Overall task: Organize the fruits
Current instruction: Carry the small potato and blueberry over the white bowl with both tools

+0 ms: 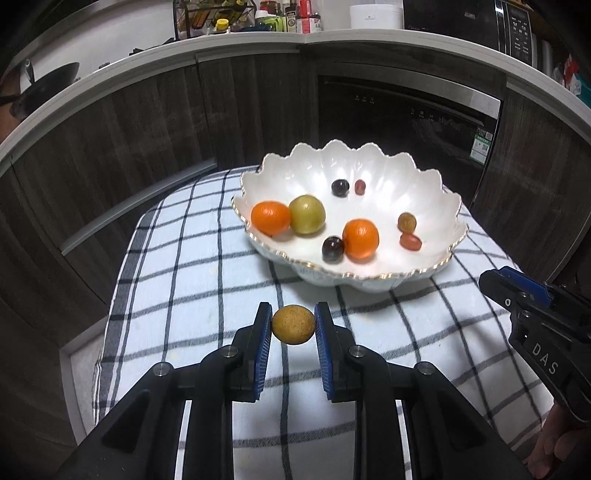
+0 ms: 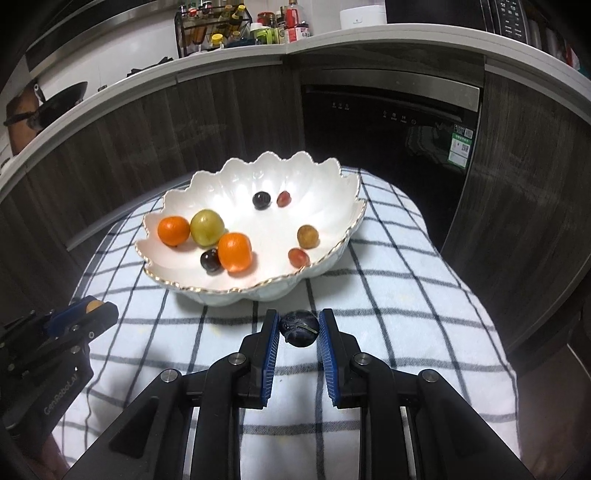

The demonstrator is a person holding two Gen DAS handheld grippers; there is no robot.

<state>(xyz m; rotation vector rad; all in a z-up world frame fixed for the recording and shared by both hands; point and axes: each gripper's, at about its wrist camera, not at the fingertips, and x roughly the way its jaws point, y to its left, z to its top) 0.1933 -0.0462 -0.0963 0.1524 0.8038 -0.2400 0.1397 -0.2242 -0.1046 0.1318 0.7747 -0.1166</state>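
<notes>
A white scalloped bowl [image 1: 424, 206] with a gold rim stands on the checked cloth; it also shows in the right wrist view [image 2: 332, 206]. It holds two oranges [image 1: 270, 218] [image 1: 360, 238], a green fruit [image 1: 306, 215] and several dark and red grapes. My left gripper [image 1: 293, 325] is shut on a small tan round fruit [image 1: 293, 325], held above the cloth in front of the bowl. My right gripper [image 2: 298, 328] is shut on a dark purple grape [image 2: 299, 328], also in front of the bowl. The right gripper appears at the left wrist view's right edge [image 1: 517, 291].
The white cloth with dark checks [image 1: 192, 258] covers a small table. Dark wood cabinets [image 1: 147, 122] and a dishwasher [image 2: 388, 129] stand behind. A white counter above carries bottles and a rack [image 2: 214, 29]. A black pan [image 1: 44, 85] sits at the far left.
</notes>
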